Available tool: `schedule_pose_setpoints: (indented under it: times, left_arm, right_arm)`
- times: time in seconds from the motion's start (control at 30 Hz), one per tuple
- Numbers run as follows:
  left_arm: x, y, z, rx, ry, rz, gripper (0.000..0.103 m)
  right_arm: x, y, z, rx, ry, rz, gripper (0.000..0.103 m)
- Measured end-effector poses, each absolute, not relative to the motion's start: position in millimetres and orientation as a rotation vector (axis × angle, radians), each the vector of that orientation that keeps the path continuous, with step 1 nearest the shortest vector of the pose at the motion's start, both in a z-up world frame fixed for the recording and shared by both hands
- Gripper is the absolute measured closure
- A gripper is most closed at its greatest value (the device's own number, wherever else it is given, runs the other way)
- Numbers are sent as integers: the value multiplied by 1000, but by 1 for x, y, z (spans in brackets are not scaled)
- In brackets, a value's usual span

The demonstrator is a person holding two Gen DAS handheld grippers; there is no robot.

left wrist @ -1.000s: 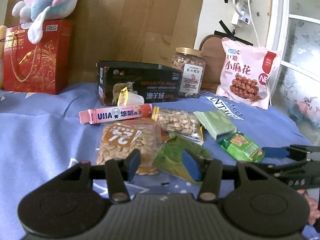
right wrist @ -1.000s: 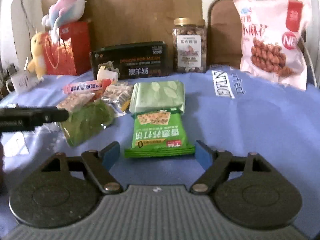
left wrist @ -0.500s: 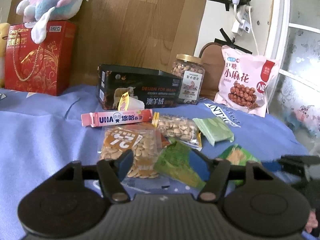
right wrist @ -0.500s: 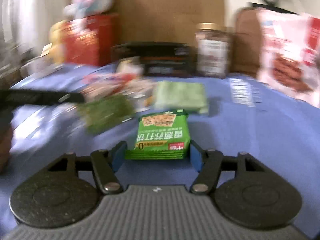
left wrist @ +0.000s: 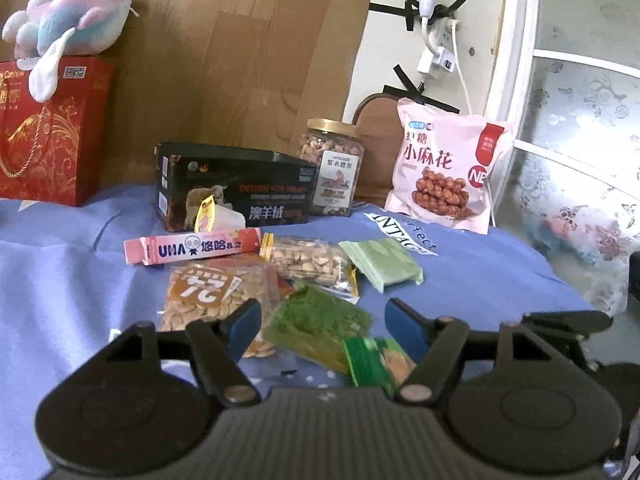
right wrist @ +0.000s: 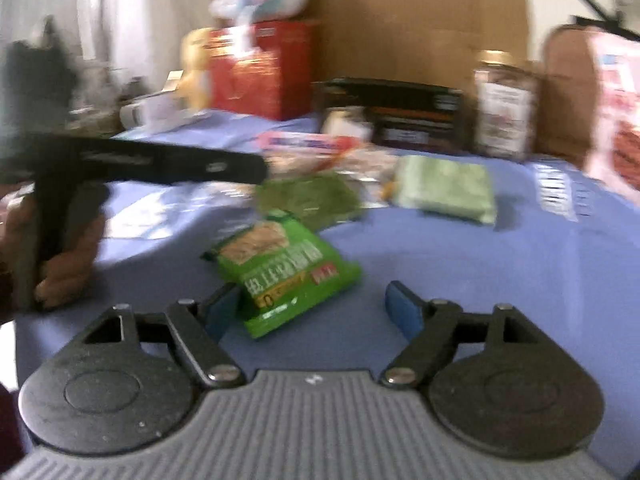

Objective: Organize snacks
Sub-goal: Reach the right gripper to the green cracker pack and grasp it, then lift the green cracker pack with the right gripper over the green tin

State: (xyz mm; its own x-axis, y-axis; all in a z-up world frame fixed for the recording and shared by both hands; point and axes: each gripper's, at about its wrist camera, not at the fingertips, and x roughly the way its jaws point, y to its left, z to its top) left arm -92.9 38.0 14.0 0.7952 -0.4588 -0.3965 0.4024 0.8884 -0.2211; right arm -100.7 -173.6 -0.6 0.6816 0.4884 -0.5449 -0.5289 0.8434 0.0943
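Several snack packs lie on a blue cloth. My right gripper (right wrist: 314, 310) is open; a green cracker pack (right wrist: 280, 264) lies tilted between its fingers, against the left finger, and also shows low in the left wrist view (left wrist: 378, 362). My left gripper (left wrist: 326, 326) is open and empty, above a dark green pack (left wrist: 316, 326) and beside a seed pack (left wrist: 212, 294). Farther back lie a pink candy box (left wrist: 192, 246), a nut pack (left wrist: 308, 264) and a pale green pack (left wrist: 382, 264). The right wrist view is blurred.
At the back stand a black box (left wrist: 236, 188), a nut jar (left wrist: 334, 168), a pink snack bag (left wrist: 448, 176) and a red gift bag (left wrist: 48, 132) with a plush toy (left wrist: 68, 28). The left gripper's arm and hand (right wrist: 64, 216) cross the right view's left side.
The right gripper has swung left, pushing the green cracker pack askew and toward the left gripper. The left gripper has opened wider and pulled back slightly.
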Motion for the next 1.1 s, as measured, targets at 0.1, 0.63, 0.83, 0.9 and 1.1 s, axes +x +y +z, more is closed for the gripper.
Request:
schedule_pose_setpoints:
  times: [0.1,0.63,0.83,0.9,1.1]
  left_arm:
    - [-97,37,14,-143,463,-481,33]
    - [-93,10,2,-172,698,-579,60]
    - [-96,13,5,-184,678,-578,63]
    - [-99,12,10,-175,661,-575,65]
    - [-97,14,34,-181,603,-561,66]
  right_arm:
    - [-98,-182,-1,-44,591,490,24]
    - [-103,-161,-3,-105,566,584,58]
    - [-107,-157,-1,-109,559,611,75]
    - [-108,-155,1,-105,555,613,76]
    - [-107,-152,13,-103,496,591,76]
